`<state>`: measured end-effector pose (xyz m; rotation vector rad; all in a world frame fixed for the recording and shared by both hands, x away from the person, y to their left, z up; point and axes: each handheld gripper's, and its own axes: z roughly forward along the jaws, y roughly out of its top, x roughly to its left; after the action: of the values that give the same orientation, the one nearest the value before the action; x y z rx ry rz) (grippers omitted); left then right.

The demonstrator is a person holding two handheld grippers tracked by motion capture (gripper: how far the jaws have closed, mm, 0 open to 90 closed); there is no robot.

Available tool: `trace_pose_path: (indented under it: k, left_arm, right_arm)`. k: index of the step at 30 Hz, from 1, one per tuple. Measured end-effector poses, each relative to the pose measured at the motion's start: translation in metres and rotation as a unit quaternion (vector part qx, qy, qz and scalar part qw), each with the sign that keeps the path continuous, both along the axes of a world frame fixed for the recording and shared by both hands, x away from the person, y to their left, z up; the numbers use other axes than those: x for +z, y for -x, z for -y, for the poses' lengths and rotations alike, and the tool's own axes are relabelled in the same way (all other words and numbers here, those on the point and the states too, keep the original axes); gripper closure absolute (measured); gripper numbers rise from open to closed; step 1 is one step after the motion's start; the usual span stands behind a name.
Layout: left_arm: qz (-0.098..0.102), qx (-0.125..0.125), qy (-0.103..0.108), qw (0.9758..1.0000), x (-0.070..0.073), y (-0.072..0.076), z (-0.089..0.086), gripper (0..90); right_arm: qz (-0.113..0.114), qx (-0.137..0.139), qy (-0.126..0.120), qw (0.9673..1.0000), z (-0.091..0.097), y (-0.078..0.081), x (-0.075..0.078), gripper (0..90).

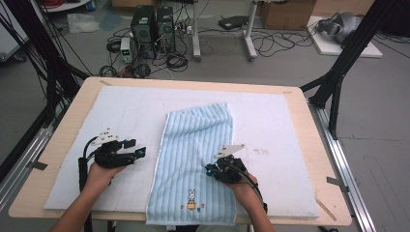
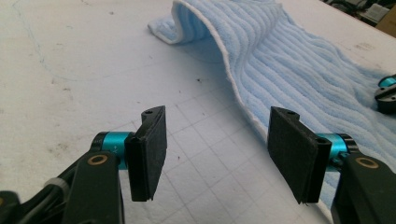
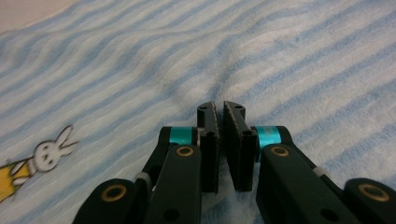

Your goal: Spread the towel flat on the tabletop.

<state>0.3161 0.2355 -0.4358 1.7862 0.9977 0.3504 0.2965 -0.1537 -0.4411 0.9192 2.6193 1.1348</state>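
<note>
My right gripper (image 3: 219,114) is clenched on a pinch of towel (image 1: 193,159) to lift it for folding, while my left gripper (image 2: 219,149), jaws apart and empty, waits beside the towel's edge.

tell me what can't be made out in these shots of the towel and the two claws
- Whether the right claw pinches towel fabric: right gripper view, the shut pads hide the tips' contact.
- Near hem of the towel: high view, it hangs over the table edge and the frame cuts it off.
- Small emblems beside the rabbit print: high view, too small.
- What lies under the towel's raised fold: left gripper view, beyond the open left claw.
</note>
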Motion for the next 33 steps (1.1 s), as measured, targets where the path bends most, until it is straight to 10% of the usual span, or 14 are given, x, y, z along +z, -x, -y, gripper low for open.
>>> trace_pose_path:
  k: [6,11,16,22,27,33]
  left_arm:
    - [0.0,0.005,0.001,1.0,0.0,0.0,-0.002,38.7]
    - [-0.002,0.006,0.001,1.0,-0.002,-0.002,-0.002,38.7]
    - [-0.005,0.007,0.0,1.0,-0.004,-0.004,-0.002,38.7]
    - [-0.004,0.015,0.003,0.9999,-0.005,-0.006,-0.002,38.7]
    - [-0.002,0.025,0.009,0.9996,0.0,-0.016,0.0,39.3]
    - [-0.01,0.022,0.014,0.9996,0.013,-0.046,0.014,40.7]
  right_arm:
    - [-0.043,0.067,-0.019,0.9966,0.008,0.008,0.0,84.1]
    - [-0.092,0.133,-0.023,0.9865,0.011,0.015,0.002,78.9]
    - [-0.062,0.08,-0.07,0.9924,0.018,0.009,0.009,61.9]
    - [-0.01,-0.029,-0.057,0.9979,0.015,-0.006,0.002,55.5]
    - [0.009,-0.015,-0.016,0.9997,0.002,-0.007,-0.003,74.6]
    - [-0.022,0.059,0.006,0.998,0.003,-0.004,0.002,86.2]
